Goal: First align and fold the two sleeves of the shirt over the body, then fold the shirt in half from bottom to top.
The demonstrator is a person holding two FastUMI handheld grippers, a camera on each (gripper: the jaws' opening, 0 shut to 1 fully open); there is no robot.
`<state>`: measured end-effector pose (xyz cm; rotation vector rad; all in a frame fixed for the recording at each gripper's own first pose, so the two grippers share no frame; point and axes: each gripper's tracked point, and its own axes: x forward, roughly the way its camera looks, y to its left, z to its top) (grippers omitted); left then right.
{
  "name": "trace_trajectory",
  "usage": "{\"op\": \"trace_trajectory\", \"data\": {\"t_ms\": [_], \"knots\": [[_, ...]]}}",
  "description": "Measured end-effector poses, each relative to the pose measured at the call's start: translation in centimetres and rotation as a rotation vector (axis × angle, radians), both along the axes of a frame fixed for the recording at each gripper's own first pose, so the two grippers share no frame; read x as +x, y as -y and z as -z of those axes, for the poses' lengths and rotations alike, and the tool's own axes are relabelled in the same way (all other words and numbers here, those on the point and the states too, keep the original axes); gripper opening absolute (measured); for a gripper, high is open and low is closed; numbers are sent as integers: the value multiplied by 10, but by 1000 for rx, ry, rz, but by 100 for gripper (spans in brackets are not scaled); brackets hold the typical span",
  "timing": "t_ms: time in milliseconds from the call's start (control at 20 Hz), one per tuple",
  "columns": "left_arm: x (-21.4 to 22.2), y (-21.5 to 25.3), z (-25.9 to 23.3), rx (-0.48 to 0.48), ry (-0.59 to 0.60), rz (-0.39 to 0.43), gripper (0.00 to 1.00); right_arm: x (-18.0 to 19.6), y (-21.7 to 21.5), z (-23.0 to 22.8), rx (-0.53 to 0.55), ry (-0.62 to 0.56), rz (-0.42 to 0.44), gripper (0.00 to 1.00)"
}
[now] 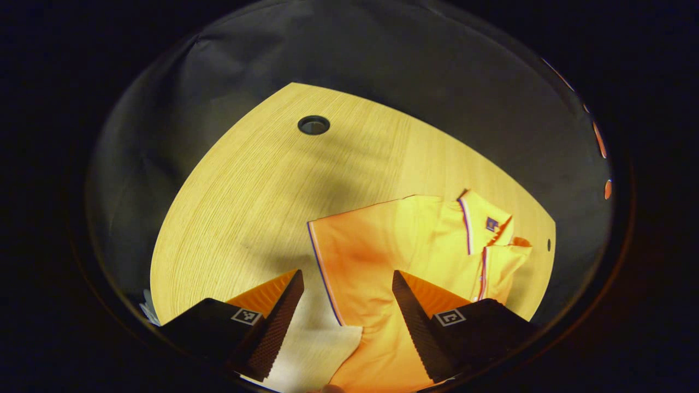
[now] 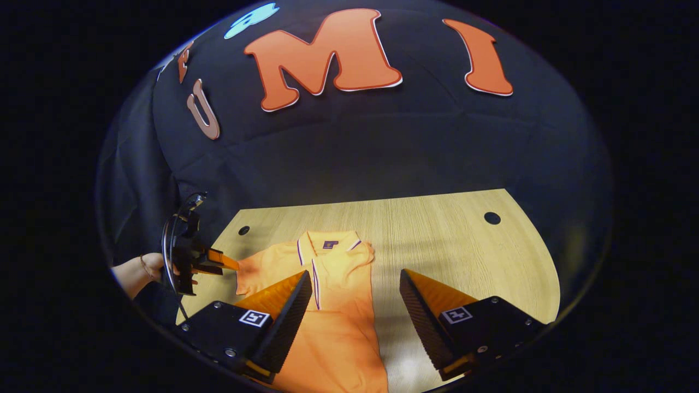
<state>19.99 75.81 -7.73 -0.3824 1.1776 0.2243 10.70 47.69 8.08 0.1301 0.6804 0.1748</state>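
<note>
An orange polo shirt (image 1: pixel 415 245) lies flat on the wooden table (image 1: pixel 246 180), collar (image 1: pixel 483 218) to the right in the left gripper view. Its spread sleeve with a striped cuff (image 1: pixel 321 262) sits just ahead of my left gripper (image 1: pixel 347 275), which is open above that cuff edge. In the right gripper view the shirt (image 2: pixel 333 311) runs away from me, collar (image 2: pixel 327 244) at the far end. My right gripper (image 2: pixel 355 273) hangs open over the shirt's right edge. The left gripper (image 2: pixel 232 263), held by a hand (image 2: pixel 139 270), points at the sleeve (image 2: pixel 251 273).
The table has round cable holes (image 1: pixel 314 125) (image 2: pixel 491 218) (image 2: pixel 243 230). Black cloth walls close in behind and beside the table. Bare wood (image 2: pixel 464 256) lies right of the shirt. A small white thing (image 1: pixel 147 312) shows at the table's near left edge.
</note>
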Motion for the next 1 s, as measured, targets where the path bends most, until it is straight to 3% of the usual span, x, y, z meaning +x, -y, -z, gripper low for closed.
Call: {"op": "trace_trajectory", "data": {"t_ms": [200, 350, 500, 550, 600, 650, 750, 800, 1000], "knots": [[-10, 4, 26, -51, -85, -89, 99, -1, 10, 0, 19, -20, -5, 98], [-7, -4, 33, 7, -101, -97, 98, -4, 26, 6, 25, -32, 3, 99], [-14, -14, 36, 94, -143, -67, 89, -2, 34, 12, 40, -48, 15, 99], [-11, -14, 39, 102, -133, -59, 70, -3, 35, 14, 43, -51, 19, 99], [-9, -12, 36, 107, -123, -45, 71, -3, 37, 16, 44, -55, 22, 99], [-8, -12, 37, 109, -111, -27, 64, -3, 39, 18, 43, -57, 21, 99], [0, -7, 41, 85, -63, -82, 7, -3, 43, 20, 41, -61, 20, 99], [0, -5, 39, 87, -50, -92, 7, -2, 45, 19, 45, -61, 18, 99], [3, 12, 25, 78, -11, 0, 1, 1, 52, 20, 50, -60, 23, 99]]}}
